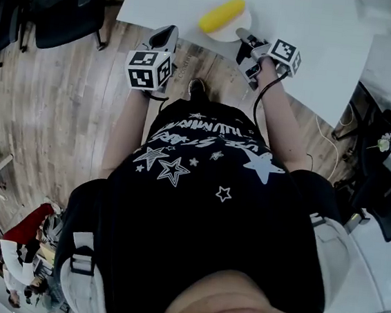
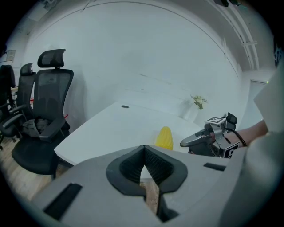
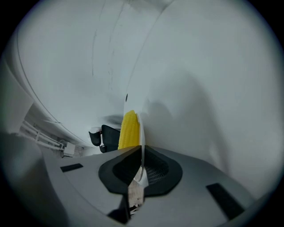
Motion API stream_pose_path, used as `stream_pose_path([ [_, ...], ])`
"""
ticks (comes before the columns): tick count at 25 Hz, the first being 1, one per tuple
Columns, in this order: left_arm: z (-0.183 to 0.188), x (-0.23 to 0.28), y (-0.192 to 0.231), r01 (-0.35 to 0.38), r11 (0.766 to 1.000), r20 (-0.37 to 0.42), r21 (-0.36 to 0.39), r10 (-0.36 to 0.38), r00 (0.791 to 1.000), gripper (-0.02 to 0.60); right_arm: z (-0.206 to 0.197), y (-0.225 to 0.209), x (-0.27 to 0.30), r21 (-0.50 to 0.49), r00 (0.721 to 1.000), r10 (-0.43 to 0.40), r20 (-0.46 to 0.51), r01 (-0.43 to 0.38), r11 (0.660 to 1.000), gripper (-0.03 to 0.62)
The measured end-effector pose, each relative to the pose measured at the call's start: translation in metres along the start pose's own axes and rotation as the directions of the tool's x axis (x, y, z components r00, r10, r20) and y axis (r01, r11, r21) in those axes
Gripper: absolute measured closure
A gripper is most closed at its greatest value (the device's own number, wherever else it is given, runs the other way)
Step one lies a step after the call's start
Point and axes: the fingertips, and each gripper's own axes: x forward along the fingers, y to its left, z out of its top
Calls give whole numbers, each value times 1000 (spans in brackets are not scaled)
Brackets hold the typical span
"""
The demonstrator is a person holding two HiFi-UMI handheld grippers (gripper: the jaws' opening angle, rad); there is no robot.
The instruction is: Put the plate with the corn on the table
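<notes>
A yellow corn cob (image 1: 221,15) lies on a white plate (image 1: 238,23) near the front edge of the white table (image 1: 305,39). My right gripper (image 1: 242,33) is shut on the plate's near rim. In the right gripper view the plate (image 3: 140,133) runs edge-on between the pads, with the corn (image 3: 129,131) just beyond my right gripper (image 3: 141,156). My left gripper (image 1: 168,31) hangs to the left of the plate, off the table's edge, shut and empty. The left gripper view has my left gripper (image 2: 144,153) with pads together, the corn (image 2: 165,138) and the right gripper (image 2: 190,142) ahead.
Black office chairs (image 1: 66,0) stand on the wooden floor left of the table, one chair (image 2: 44,111) close to its corner. A small sprig of flowers (image 2: 198,102) sits far across the table. More dark furniture (image 1: 387,186) crowds the right side.
</notes>
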Motion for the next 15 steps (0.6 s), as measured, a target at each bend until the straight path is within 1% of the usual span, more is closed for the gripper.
stream_pose_path([
  [4,-2,-4,4,0,1000,4,-7,0,1000,577,1,1,3,-32,998,-67,-2,67,997,579],
  [8,-3,-6,3,1,1000,10,3,-1,1000,577,4,-4,3,-90,986,-165,-5,164,982,577],
  [11,-2,-8,4,-2,1000,15,12,1,1000,577,5,-9,1,-149,971,-239,-4,236,960,563],
  [15,-2,-13,6,-12,1000,23,12,12,1000,577,8,-14,-1,-232,944,-330,1,321,918,526],
])
